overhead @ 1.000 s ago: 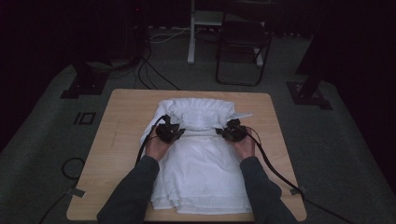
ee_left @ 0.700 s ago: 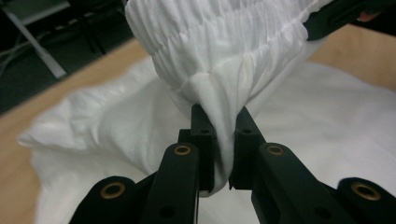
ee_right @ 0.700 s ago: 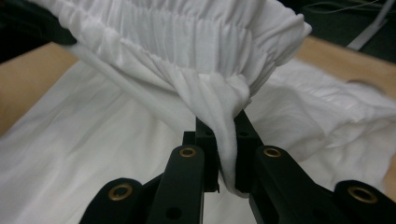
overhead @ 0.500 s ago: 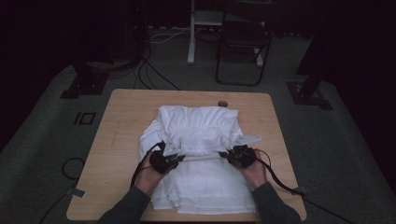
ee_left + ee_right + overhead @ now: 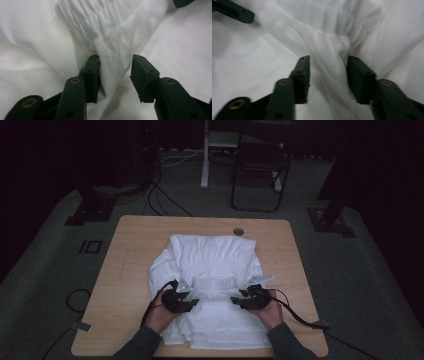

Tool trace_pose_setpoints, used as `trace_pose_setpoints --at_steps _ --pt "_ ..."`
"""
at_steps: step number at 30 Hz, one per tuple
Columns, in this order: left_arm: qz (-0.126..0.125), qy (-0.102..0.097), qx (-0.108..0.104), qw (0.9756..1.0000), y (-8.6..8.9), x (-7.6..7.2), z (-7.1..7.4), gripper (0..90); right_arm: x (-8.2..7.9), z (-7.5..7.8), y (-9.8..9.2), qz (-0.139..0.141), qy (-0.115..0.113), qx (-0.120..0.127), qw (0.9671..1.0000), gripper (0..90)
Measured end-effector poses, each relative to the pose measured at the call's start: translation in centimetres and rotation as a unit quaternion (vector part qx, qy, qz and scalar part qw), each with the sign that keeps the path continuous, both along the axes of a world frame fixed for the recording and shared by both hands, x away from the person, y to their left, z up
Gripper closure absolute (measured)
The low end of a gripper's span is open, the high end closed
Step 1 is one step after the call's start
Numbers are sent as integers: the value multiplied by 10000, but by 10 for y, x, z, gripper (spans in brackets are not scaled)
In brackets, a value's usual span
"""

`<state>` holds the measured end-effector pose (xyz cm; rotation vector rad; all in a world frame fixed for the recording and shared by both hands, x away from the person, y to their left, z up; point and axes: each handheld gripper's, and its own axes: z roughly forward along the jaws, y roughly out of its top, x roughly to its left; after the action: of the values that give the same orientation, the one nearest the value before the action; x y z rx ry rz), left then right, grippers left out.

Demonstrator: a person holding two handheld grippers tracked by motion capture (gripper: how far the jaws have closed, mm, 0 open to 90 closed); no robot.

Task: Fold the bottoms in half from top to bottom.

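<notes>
Looking down from the high view, you have both hands low on the white garment, which lies spread over the middle of the wooden counter, its folded upper edge toward 12 o'clock and its lower hem at the 6 o'clock edge. Your left tongs sit at about 8 o'clock on the cloth, your right tongs at about 4 o'clock, with the gathered waistband between them. That view is too far off to show how the jaws stand.

The left gripper view gives you that: the left tongs stand parted, having just been opening, with a pinched ridge of fabric rising between them; it lies against the left jaw and clear of the right one. The pleated band lies at 12 o'clock.

The right gripper view shows the right tongs likewise parted and just opened, a twisted fold of cloth between the jaws; you can't tell whether it touches either. A black part of the other gripper shows at 10 o'clock.
</notes>
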<state>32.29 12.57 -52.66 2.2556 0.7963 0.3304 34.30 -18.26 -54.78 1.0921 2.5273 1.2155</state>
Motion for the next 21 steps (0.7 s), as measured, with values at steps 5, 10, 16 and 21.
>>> trace_pose_setpoints --at_steps 5,10,16,21 --pt "579 -195 -821 9948 26 11 28 899 -2 33 -25 -225 -296 957 9947 638" --pt "765 264 -720 9941 8 39 9 900 28 17 -16 -651 157 608 9959 861" --pt "1010 573 -253 9929 -6 60 -17 900 50 -9 0 -926 337 58 9951 865" --pt "806 383 -483 9948 -1 40 -11 856 39 -3 -2 -493 159 428 9977 804"
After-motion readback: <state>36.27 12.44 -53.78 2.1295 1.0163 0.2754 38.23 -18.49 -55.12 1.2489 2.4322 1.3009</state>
